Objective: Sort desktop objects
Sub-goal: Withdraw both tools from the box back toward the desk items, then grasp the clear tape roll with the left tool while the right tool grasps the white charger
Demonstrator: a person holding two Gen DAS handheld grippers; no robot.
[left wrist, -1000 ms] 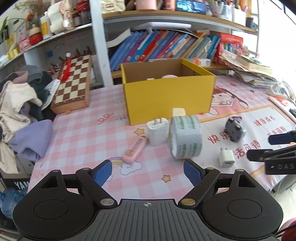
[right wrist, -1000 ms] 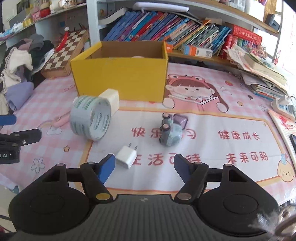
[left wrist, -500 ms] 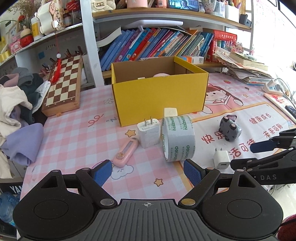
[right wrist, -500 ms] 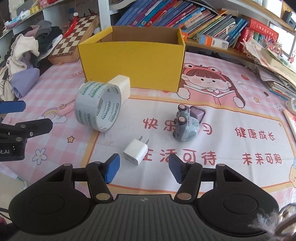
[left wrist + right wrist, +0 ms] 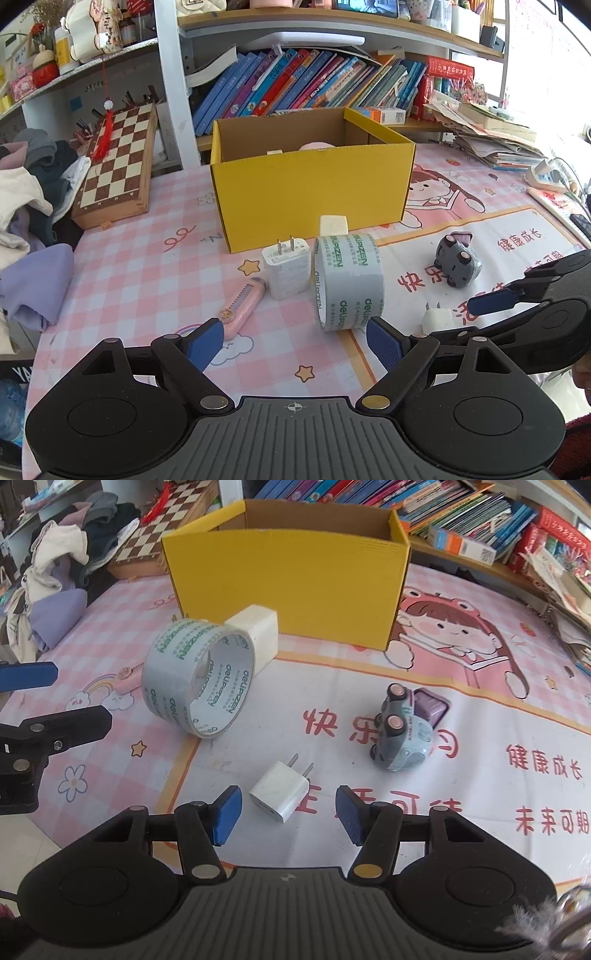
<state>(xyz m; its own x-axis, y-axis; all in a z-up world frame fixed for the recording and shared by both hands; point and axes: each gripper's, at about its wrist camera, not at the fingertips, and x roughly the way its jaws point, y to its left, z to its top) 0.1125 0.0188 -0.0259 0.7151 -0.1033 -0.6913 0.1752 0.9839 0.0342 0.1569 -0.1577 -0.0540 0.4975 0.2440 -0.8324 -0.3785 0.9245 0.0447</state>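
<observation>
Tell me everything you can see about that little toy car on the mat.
The toy car is a small, rounded, cartoon-style model, grey-blue and glossy like plastic or painted metal. It lies tipped on its side, so two wheels with pale pinkish hubs face up. Small lettering runs along its body, too tiny to read. It rests on the printed mat, against a small purple object, right of the white plug and in front of the yellow box. Neither gripper touches it.

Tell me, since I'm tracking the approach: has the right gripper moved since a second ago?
Yes. The right gripper has come closer to the small charger, fingers closing around it without touching.
</observation>
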